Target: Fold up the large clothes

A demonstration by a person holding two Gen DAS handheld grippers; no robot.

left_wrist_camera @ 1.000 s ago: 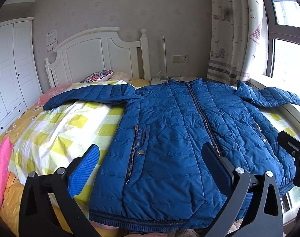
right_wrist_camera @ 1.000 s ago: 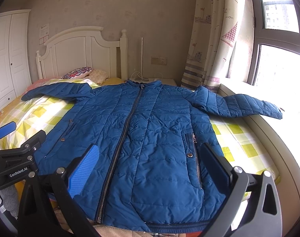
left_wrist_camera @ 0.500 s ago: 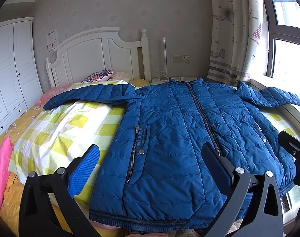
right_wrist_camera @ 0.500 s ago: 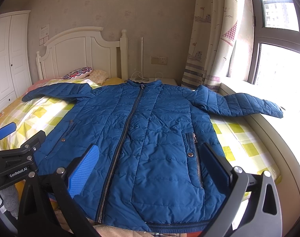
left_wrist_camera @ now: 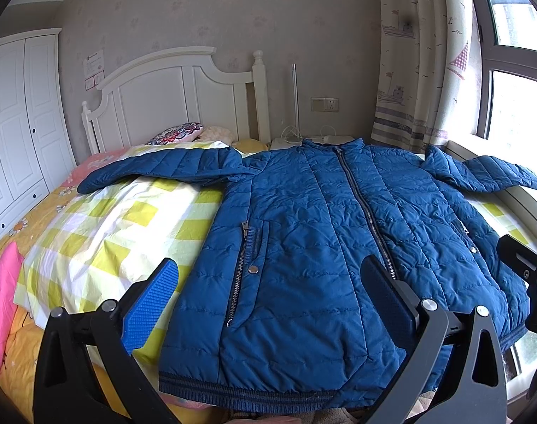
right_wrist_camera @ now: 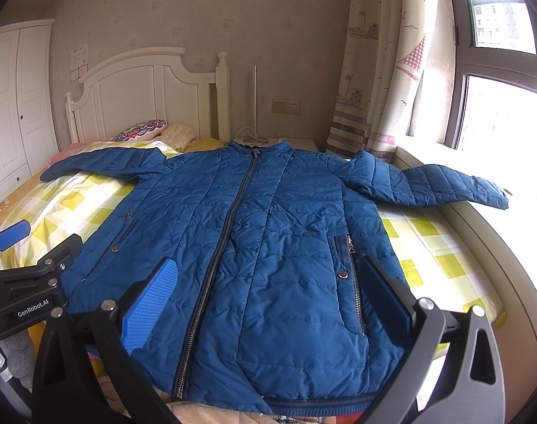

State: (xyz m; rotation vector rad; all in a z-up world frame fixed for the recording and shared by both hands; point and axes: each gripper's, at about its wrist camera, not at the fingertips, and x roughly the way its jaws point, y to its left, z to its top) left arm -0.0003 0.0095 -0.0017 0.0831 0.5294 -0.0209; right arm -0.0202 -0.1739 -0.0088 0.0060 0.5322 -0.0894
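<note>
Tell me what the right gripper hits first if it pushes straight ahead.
Most likely the blue jacket: the open right gripper points at its lower front, near the zipper. Depth is hard to judge.

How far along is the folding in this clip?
Done: the blue jacket lies flat on the bed, zipped, both sleeves spread out. In hand: nothing; the left gripper and right gripper hover open above its hem. Left: every fold.

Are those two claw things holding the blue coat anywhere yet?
No. The left tool and right tool are both open above the jacket, gripping nothing.
</note>
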